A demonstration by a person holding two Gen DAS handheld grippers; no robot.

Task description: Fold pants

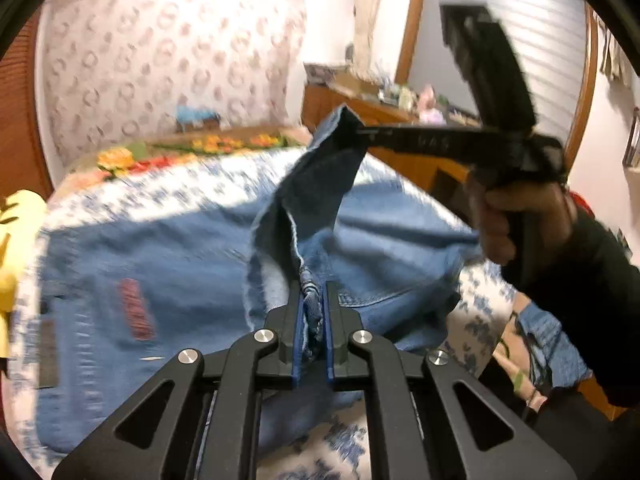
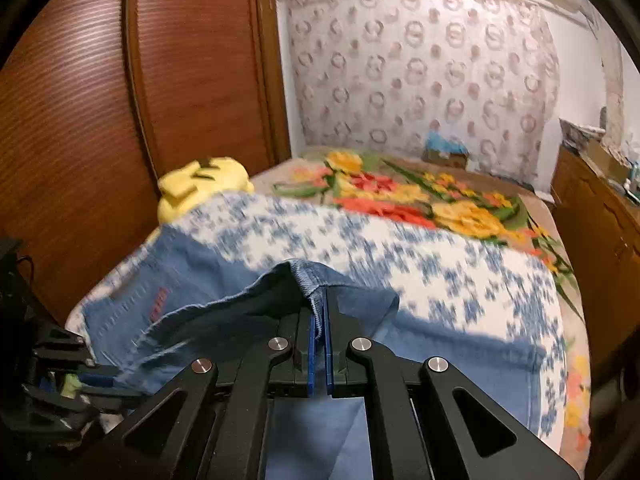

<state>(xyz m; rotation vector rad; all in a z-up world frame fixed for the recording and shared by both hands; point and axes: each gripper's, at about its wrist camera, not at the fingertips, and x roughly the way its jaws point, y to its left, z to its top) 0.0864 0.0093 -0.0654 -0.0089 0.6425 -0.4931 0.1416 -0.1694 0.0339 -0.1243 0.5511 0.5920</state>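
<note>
Blue denim pants [image 1: 168, 256] lie spread on the bed, with a red patch [image 1: 136, 308] on the left part. My left gripper [image 1: 314, 300] is shut on a bunched seam of the pants' raised edge. My right gripper [image 1: 352, 126], seen in the left wrist view, is shut on the far end of the same edge and holds it up above the bed. In the right wrist view my right gripper [image 2: 319, 312] pinches a stitched hem of the pants [image 2: 440, 360]. The left gripper's body [image 2: 60, 376] shows at the lower left there.
The bed has a blue-and-white patterned cover [image 2: 400, 248] and a floral blanket [image 2: 420, 196] farther back. A yellow plush [image 2: 200, 184] lies by the wooden wardrobe [image 2: 120, 100]. A wooden dresser [image 1: 380, 120] with small items stands on the right.
</note>
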